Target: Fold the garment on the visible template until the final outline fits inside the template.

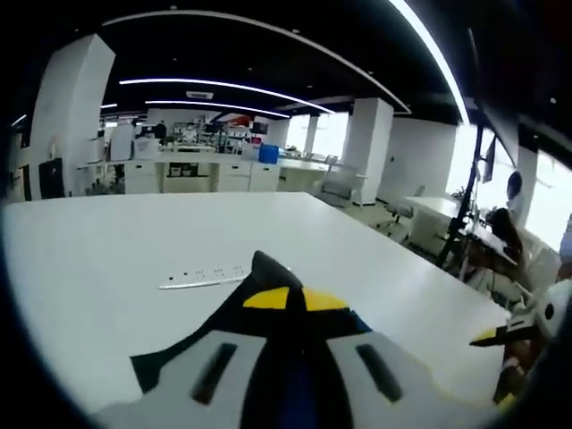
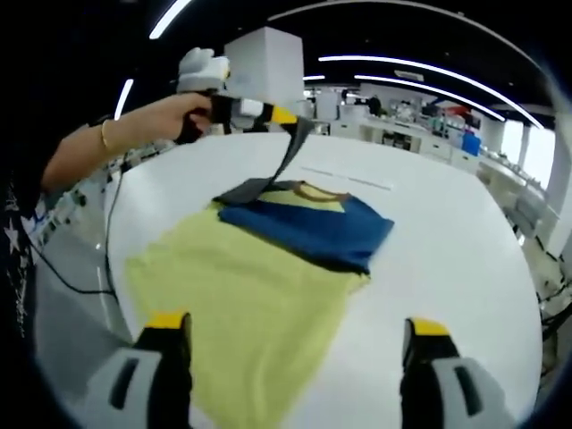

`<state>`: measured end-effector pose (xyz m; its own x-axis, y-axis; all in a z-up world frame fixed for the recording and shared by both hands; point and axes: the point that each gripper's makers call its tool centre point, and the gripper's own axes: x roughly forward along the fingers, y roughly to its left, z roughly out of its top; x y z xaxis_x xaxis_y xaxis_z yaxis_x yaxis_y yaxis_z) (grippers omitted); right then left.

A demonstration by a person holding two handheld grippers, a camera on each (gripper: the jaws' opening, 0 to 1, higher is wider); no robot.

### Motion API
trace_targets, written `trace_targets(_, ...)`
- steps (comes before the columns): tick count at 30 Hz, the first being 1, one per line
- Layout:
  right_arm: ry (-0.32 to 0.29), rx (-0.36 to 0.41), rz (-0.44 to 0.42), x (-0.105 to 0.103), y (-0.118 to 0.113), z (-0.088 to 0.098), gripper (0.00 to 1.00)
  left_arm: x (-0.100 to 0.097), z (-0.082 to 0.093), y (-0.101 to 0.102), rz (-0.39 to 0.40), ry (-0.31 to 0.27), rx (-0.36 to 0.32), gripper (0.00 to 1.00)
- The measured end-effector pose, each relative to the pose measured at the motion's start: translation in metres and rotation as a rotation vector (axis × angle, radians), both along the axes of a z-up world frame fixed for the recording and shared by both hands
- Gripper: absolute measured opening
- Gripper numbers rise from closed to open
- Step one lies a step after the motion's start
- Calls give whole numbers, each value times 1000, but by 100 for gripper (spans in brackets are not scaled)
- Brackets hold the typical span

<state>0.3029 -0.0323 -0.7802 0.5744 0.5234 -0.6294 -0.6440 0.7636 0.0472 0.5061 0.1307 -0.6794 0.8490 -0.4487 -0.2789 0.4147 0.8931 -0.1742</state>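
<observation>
Left tool (image 2: pixel 290 118) pinches the dark sleeve (image 2: pixel 284 161) of the shirt (image 2: pixel 268 268), lifting it off the white desk (image 2: pixel 429 232). Right tool (image 2: pixel 295 344) is spread, hovering near the yellow hem.

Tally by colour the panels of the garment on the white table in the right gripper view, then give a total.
Yellow panel: 1
Blue panel: 1
Dark sleeve, lifted by the left gripper: 1
Total: 3 colour areas on one garment, which lies on the table.
</observation>
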Motion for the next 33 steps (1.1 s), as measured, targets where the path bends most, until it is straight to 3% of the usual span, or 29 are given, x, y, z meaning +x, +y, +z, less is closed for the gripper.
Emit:
trace_targets(18,22,4,-18,-4,-5,-9,99,-38,-69,-53,-181,120,87,0)
trace_targets(24,27,9,-29,-5,-6,-11,99,-60,-87,-75,-257,149,117,0)
trace_targets(33,33,15,-40,-7,-6,-14,99,-64,-115,-84,-295,191,163,0)
